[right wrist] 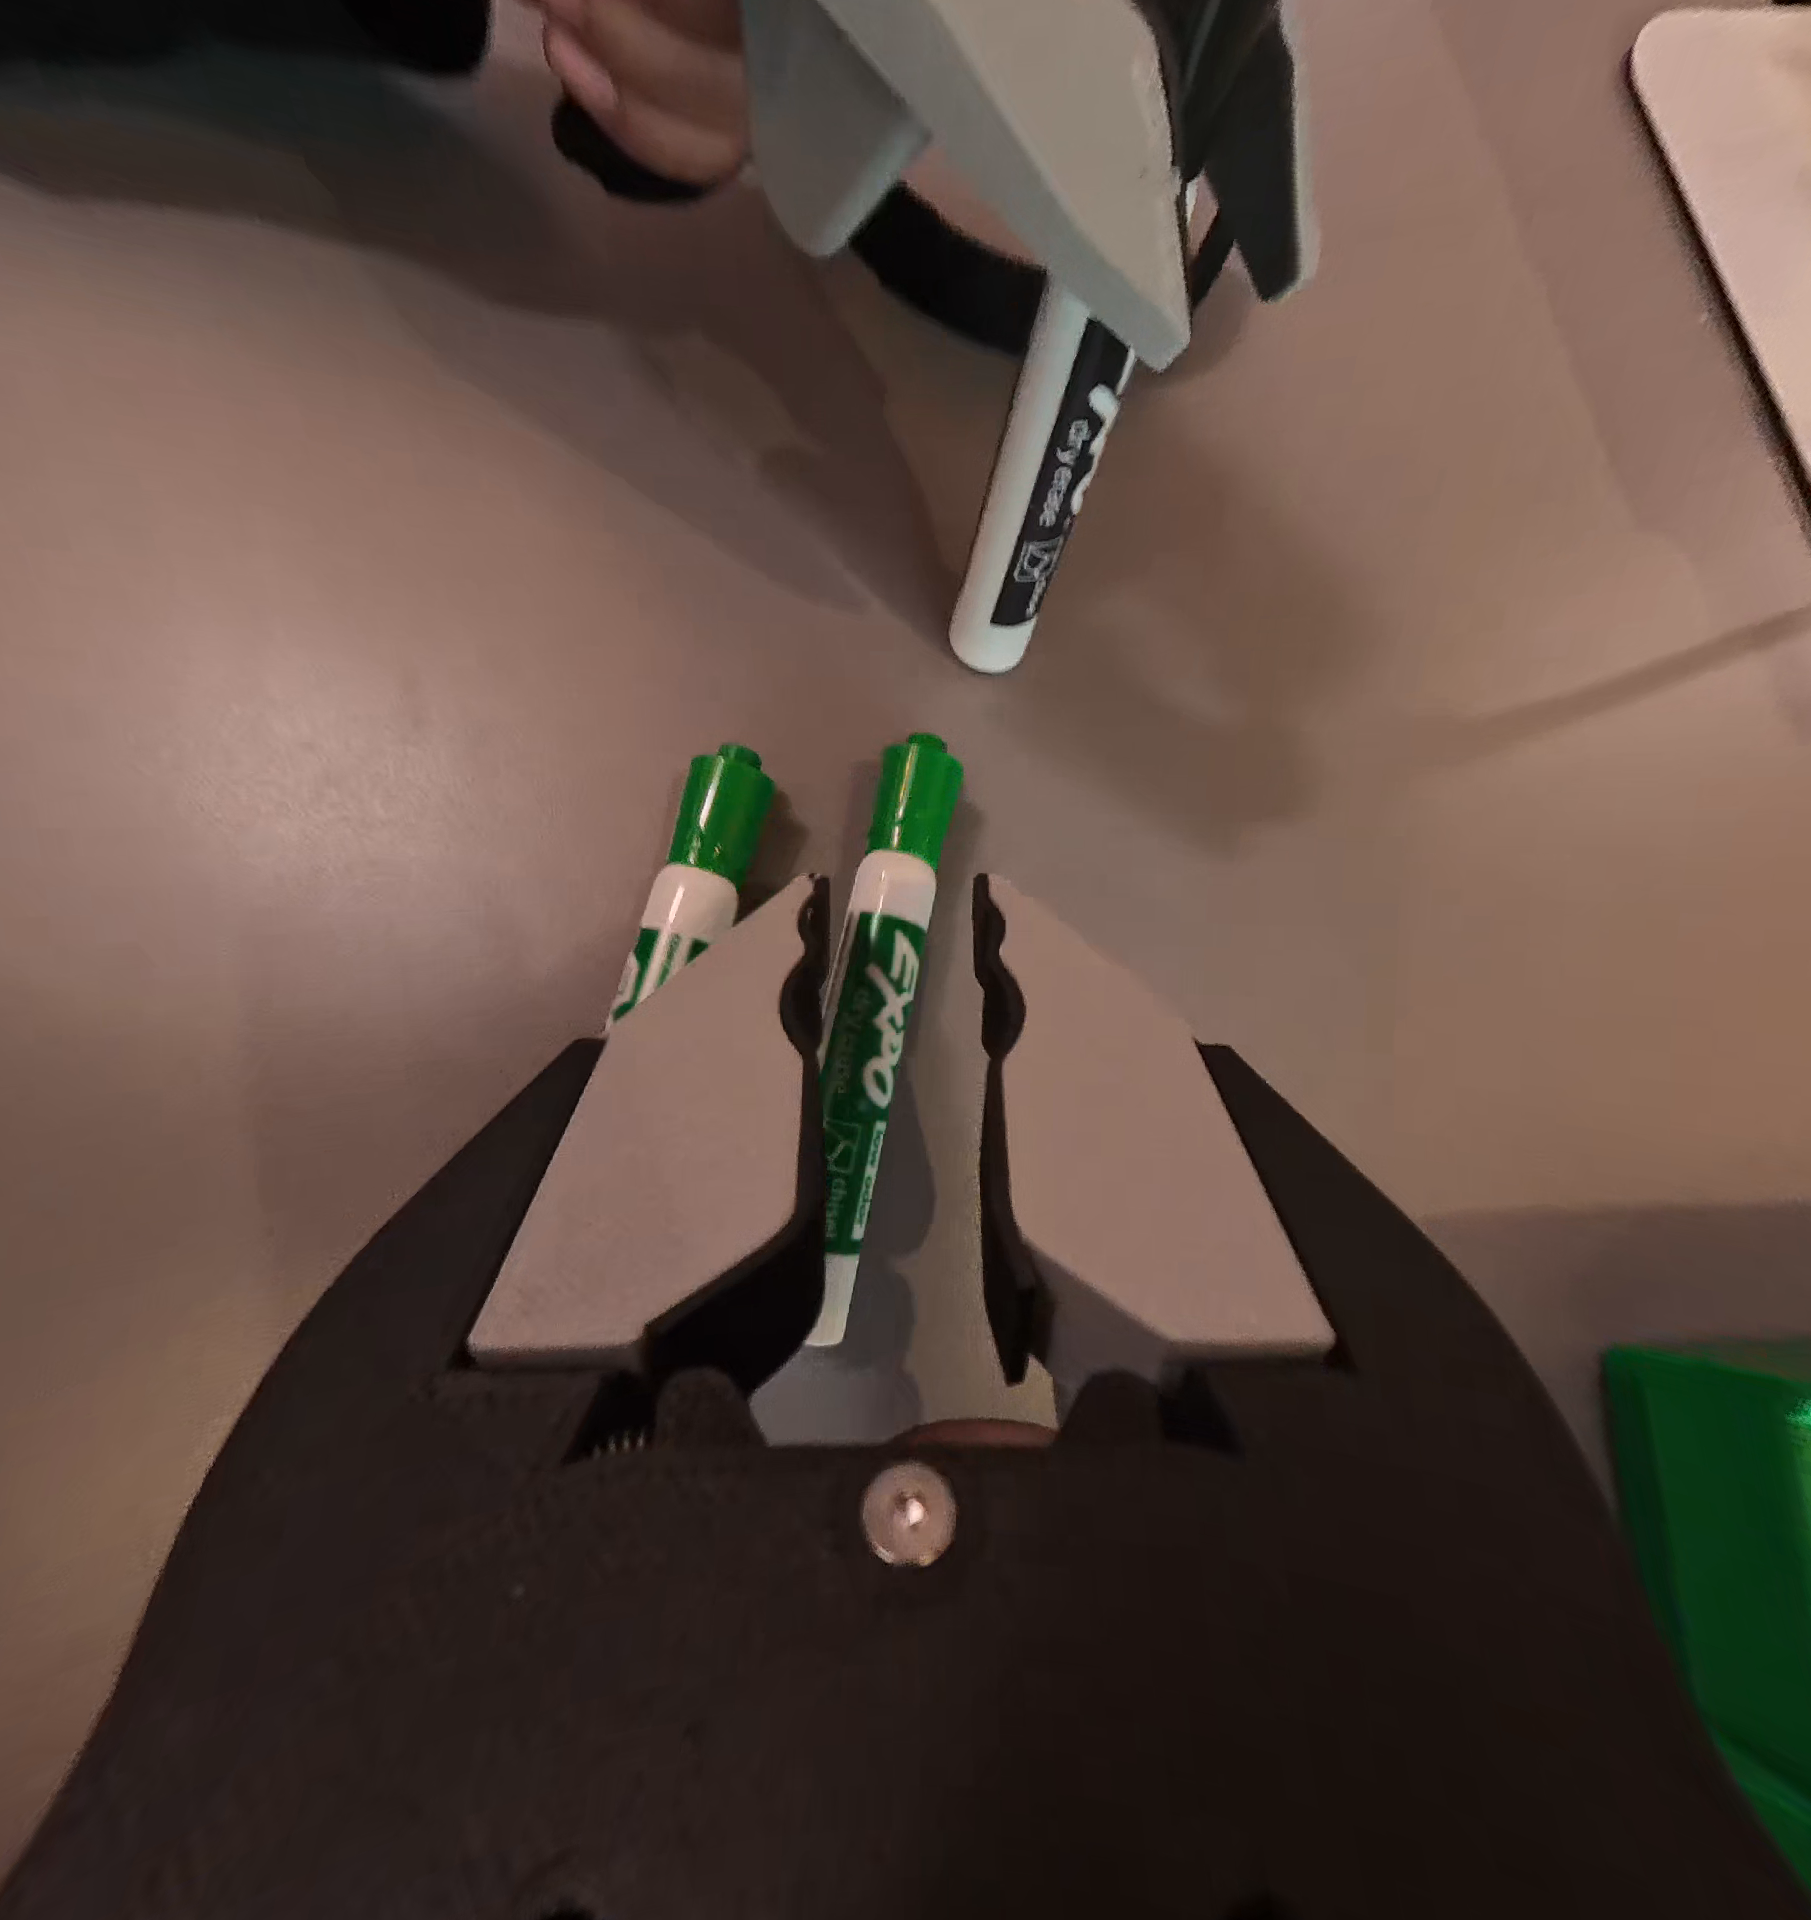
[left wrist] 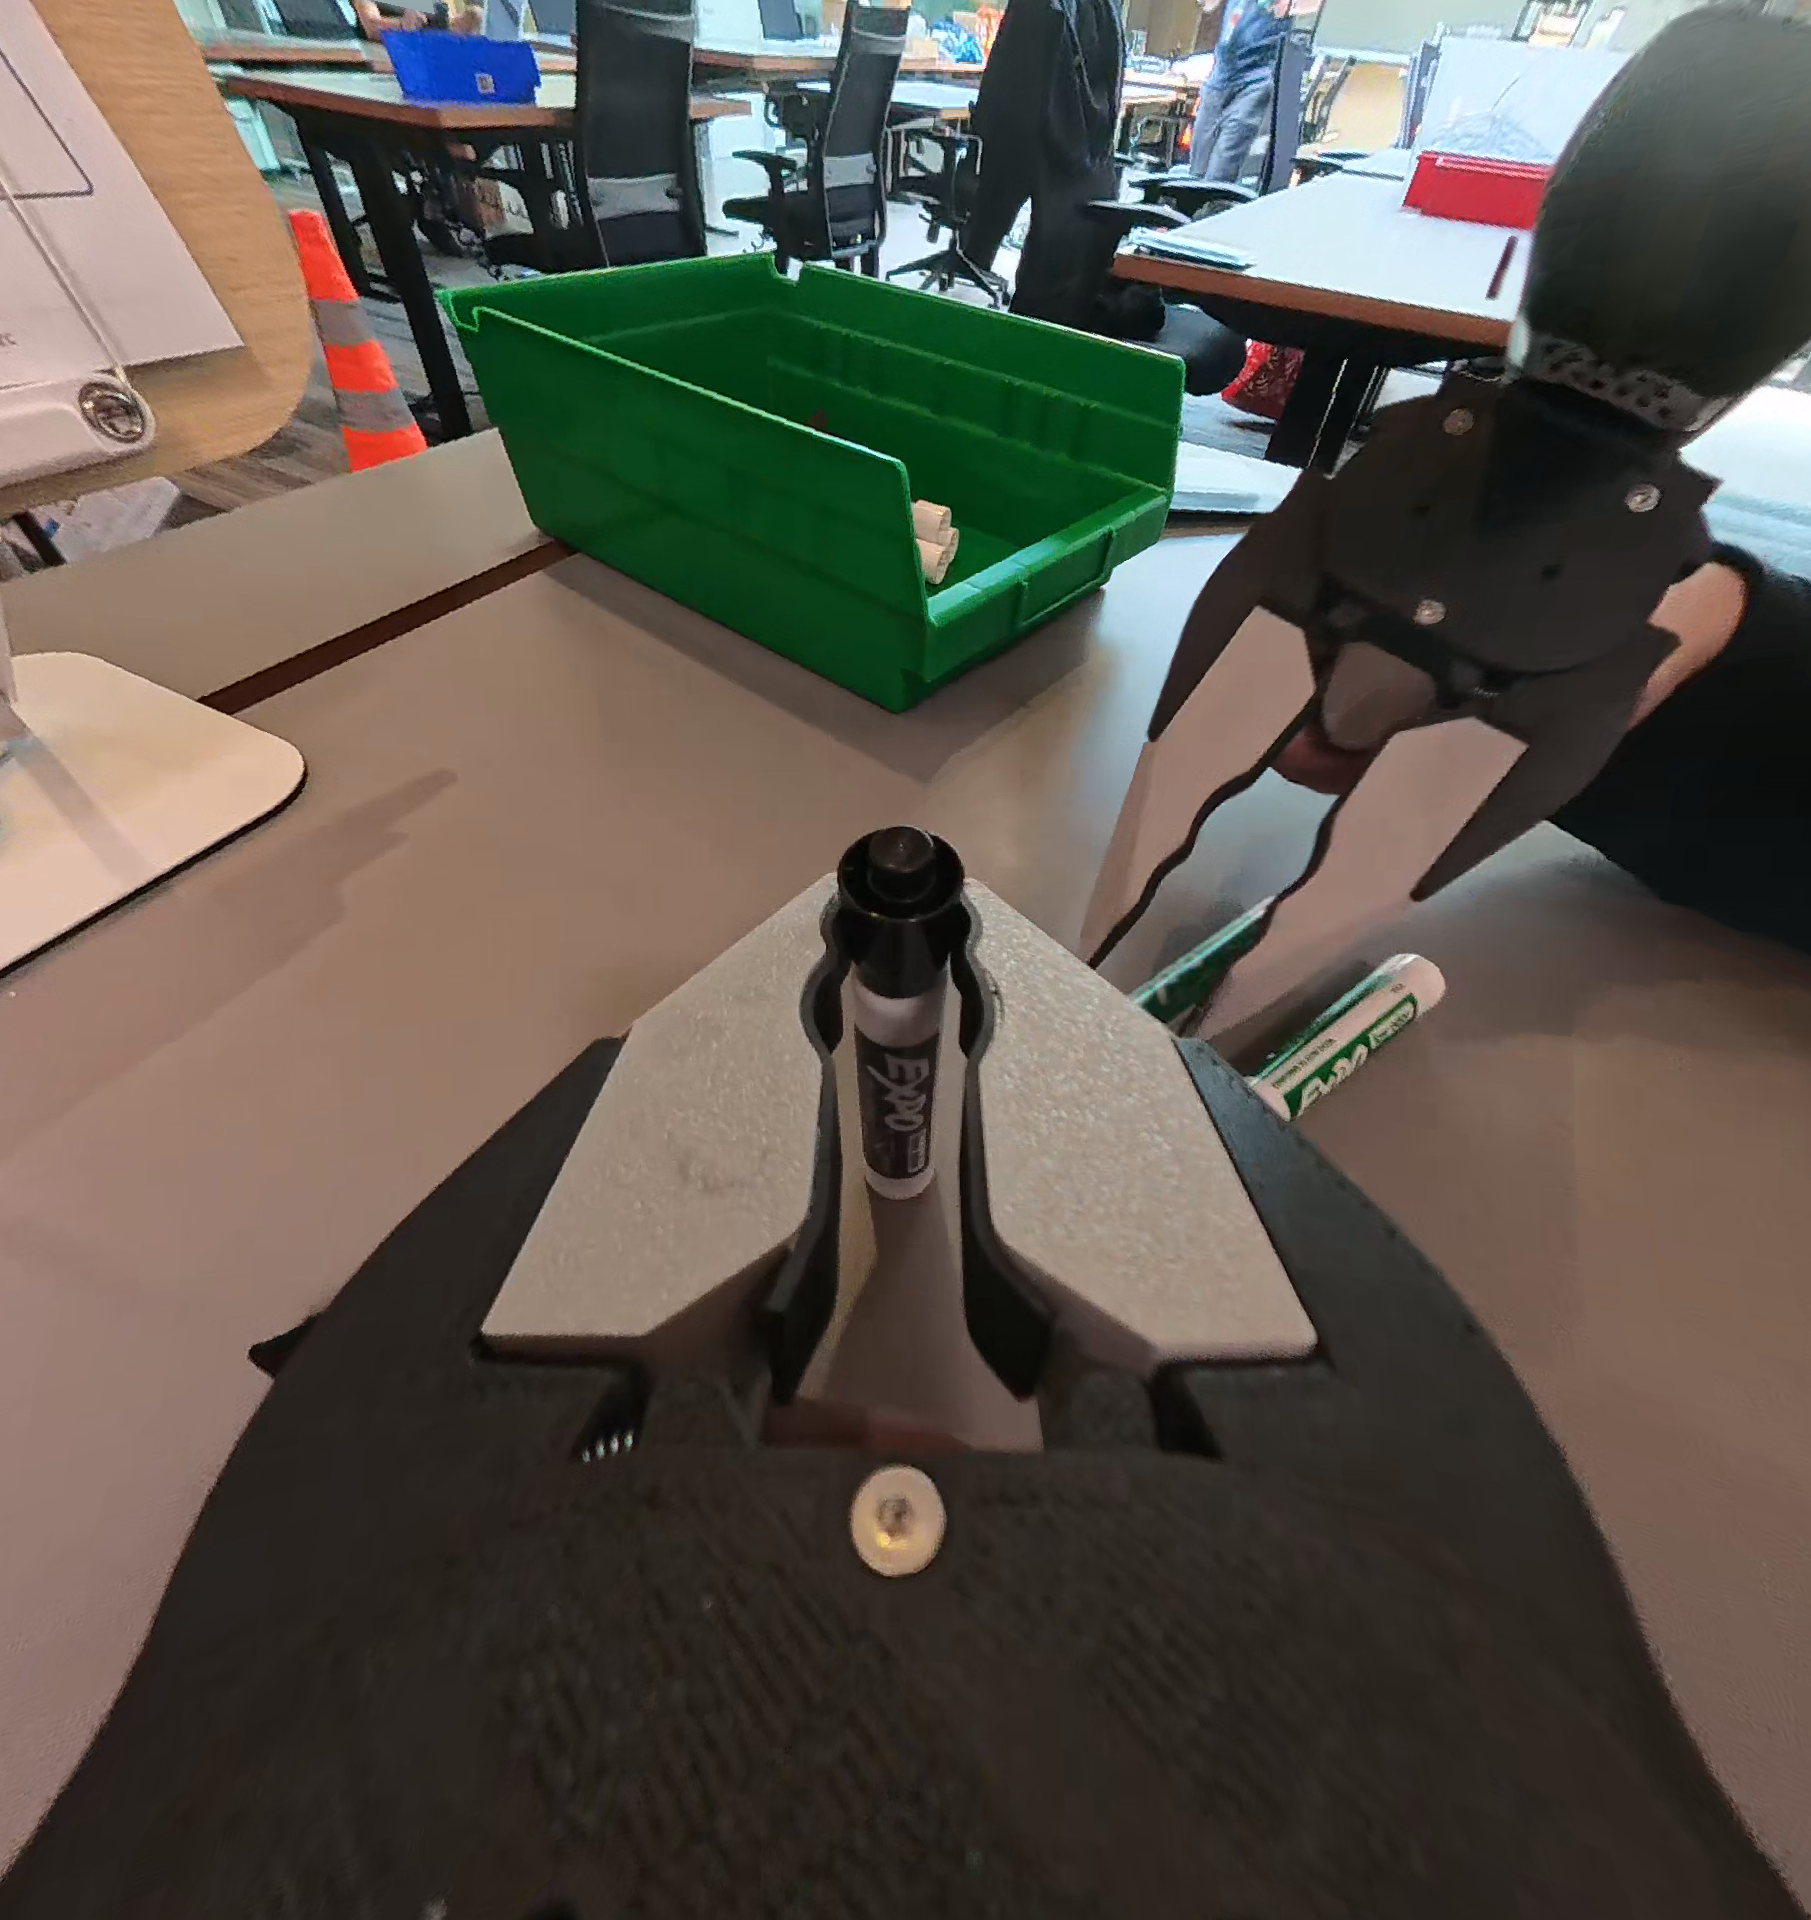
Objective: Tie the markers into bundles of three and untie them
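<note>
In the left wrist view, the left tongs (left wrist: 896,935) pinch a black marker (left wrist: 893,1039) lifted clear of the bench (left wrist: 568,831), probably to carry it toward the others for bundling. In the right wrist view, the right tongs (right wrist: 899,935) stand spread astride one green marker (right wrist: 880,997) lying on the bench, its twin (right wrist: 709,862) just beside, seemingly lined up for a pinch.
</note>
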A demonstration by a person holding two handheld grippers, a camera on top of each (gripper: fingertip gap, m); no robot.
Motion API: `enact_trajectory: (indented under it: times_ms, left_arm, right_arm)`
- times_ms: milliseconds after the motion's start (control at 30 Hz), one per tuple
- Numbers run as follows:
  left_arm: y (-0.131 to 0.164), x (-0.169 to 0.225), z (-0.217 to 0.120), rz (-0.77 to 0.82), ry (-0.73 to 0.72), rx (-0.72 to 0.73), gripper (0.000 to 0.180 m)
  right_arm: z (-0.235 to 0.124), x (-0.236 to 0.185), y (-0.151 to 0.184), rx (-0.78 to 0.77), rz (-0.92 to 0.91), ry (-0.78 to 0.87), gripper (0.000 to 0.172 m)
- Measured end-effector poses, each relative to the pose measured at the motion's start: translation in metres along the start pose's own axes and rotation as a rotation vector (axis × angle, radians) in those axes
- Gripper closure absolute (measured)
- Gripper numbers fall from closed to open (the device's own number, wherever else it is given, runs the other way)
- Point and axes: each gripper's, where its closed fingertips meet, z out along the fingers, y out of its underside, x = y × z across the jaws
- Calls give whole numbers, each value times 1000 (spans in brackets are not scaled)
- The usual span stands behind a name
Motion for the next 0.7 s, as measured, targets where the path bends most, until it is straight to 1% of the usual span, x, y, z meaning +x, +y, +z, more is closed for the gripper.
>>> enact_trajectory:
  times_ms: [33, 100, 133, 233, 333, 400, 467, 533, 633, 700]
  left_arm:
    - [0, 1, 1, 6, 2, 0, 164]
    - [4, 3, 3, 9, 5, -19, 163]
    - [7, 4, 5, 13, 10, -33, 162]
    - [13, 7, 8, 46, 11, -63, 159]
    - [13, 11, 8, 52, 26, -67, 153]
    - [13, 10, 7, 54, 20, -64, 153]
    - [13, 8, 6, 54, 12, -65, 156]
    - [14, 7, 6, 47, 14, -62, 159]
    - [15, 5, 5, 35, 15, -76, 148]
    - [13, 5, 4, 35, 19, -66, 146]
  right_arm:
    - [3, 1, 5, -29, -8, 7, 150]
    - [10, -3, 15, -76, -13, -13, 153]
    - [13, -4, 14, -70, -13, -17, 157]
    - [14, -1, 13, -56, 8, -25, 158]
    - [9, 2, 5, 43, 66, -60, 158]
    - [3, 8, -1, 113, 118, -73, 158]
    - [-5, 16, -10, 197, 157, -64, 157]
    - [-16, 25, -27, 343, 179, -51, 158]
    - [-37, 27, -60, 610, 199, -98, 158]
    - [-42, 27, -74, 725, 154, -99, 158]
